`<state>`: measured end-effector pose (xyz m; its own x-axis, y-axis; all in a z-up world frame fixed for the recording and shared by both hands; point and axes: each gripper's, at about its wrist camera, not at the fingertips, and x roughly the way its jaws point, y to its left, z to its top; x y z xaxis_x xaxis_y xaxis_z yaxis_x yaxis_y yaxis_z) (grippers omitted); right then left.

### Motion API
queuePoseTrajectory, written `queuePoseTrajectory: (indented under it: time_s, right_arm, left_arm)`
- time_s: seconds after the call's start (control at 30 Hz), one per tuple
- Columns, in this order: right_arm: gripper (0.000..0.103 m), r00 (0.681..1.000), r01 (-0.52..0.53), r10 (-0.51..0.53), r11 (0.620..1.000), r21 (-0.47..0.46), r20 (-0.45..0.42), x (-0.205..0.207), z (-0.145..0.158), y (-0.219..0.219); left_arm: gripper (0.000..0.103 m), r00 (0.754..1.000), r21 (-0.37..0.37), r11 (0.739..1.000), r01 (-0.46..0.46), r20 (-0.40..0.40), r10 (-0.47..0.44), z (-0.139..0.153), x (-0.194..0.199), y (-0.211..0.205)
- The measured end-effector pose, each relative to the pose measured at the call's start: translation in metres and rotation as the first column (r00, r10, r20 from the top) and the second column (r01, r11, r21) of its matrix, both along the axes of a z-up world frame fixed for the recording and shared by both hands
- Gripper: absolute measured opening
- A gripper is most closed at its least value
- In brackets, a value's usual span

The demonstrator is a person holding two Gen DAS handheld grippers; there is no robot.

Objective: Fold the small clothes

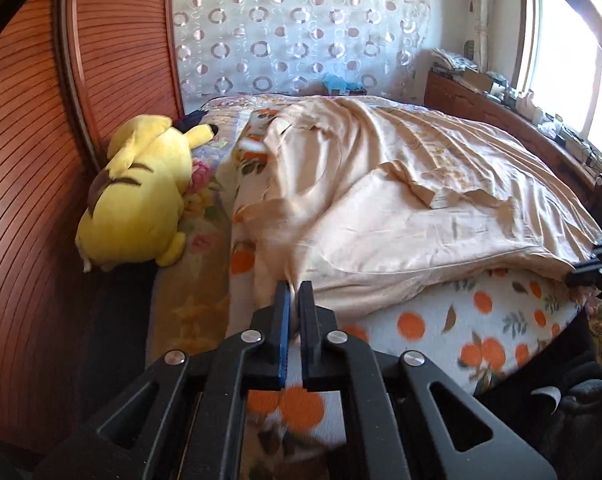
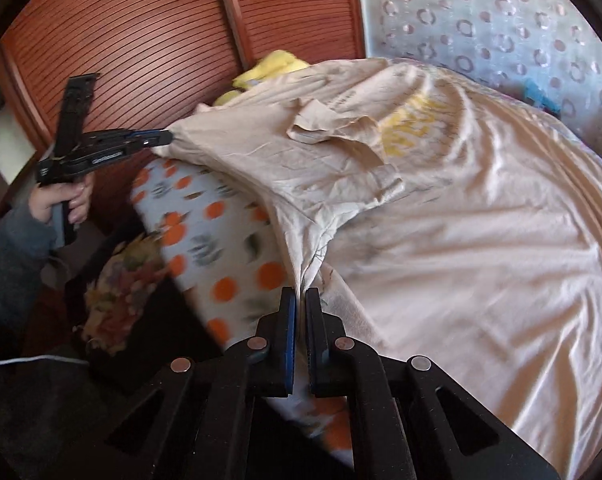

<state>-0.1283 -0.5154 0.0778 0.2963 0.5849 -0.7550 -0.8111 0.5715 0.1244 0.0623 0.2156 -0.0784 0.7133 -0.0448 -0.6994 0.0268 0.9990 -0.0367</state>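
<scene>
A beige T-shirt (image 1: 413, 208) with yellow print lies spread over the bed; it also shows in the right wrist view (image 2: 441, 200). My left gripper (image 1: 295, 286) is shut on one edge of the shirt near the bed's front; the right wrist view shows it (image 2: 167, 136) pinching a corner and pulling it taut. My right gripper (image 2: 301, 294) is shut on another edge of the shirt, and its tip (image 1: 577, 276) shows at the right edge of the left wrist view.
An orange-print blanket (image 1: 461, 320) covers the bed under the shirt. A yellow plush toy (image 1: 141, 196) lies at the left against the wooden slatted wardrobe (image 1: 29, 160). A cluttered wooden sill (image 1: 501, 100) runs along the window at the right.
</scene>
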Motion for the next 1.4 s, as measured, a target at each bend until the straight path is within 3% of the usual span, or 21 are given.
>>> queuePoseTrajectory:
  time_s: [0.17,0.3,0.33,0.47,0.53,0.63,0.7,0.77,1.0,1.13,1.4]
  right_arm:
    - [0.005,1.0,0.027,-0.027,0.999,-0.016,0.016,-0.015,0.0,-0.013]
    - [0.005,0.996,0.071,-0.072,0.997,0.022,0.047,-0.016,0.014,-0.023]
    - [0.005,0.995,0.079,-0.08,0.997,0.026,0.062,-0.019,0.016,-0.02]
    - [0.013,0.984,0.108,-0.111,0.994,0.027,0.14,-0.017,0.028,-0.019]
    - [0.016,0.983,0.122,-0.126,0.992,0.04,0.134,-0.014,0.03,-0.02]
    - [0.028,0.978,0.124,-0.132,0.991,0.058,0.161,-0.015,0.038,-0.021]
    - [0.05,0.973,0.132,-0.14,0.99,0.055,0.185,-0.01,0.04,-0.019]
    - [0.056,0.968,0.153,-0.159,0.987,0.043,0.195,0.002,0.037,-0.014]
    - [0.056,0.938,0.278,-0.26,0.959,-0.049,0.227,0.06,0.001,0.003]
    - [0.056,0.923,0.33,-0.304,0.94,-0.082,0.235,0.075,-0.009,0.009]
    - [0.063,0.936,0.318,-0.305,0.947,-0.052,0.174,0.08,-0.012,0.007]
  left_arm:
    - [0.005,0.999,-0.019,0.999,-0.041,-0.005,0.041,-0.007,-0.019,0.007]
    - [0.005,0.999,-0.009,0.999,-0.04,0.027,0.04,0.009,-0.023,0.002]
    - [0.009,0.999,-0.008,0.999,-0.033,0.036,0.033,0.015,-0.023,-0.002]
    - [0.07,0.996,-0.006,1.0,0.0,0.091,0.001,0.036,-0.018,-0.017]
    - [0.078,0.995,-0.005,1.0,0.009,0.103,-0.009,0.041,-0.012,-0.025]
    - [0.079,0.994,-0.028,0.999,0.042,0.104,-0.039,0.044,0.003,-0.037]
    - [0.079,0.994,-0.027,0.998,0.058,0.093,-0.056,0.041,0.016,-0.047]
    - [0.079,0.994,-0.036,0.995,0.091,0.07,-0.088,0.034,0.032,-0.059]
    - [0.079,0.988,-0.02,0.99,0.143,-0.05,-0.143,0.005,0.073,-0.089]
    - [0.079,0.984,0.029,0.988,0.154,-0.091,-0.15,-0.002,0.084,-0.098]
    - [0.079,0.978,0.08,0.984,0.162,-0.146,-0.149,-0.008,0.103,-0.102]
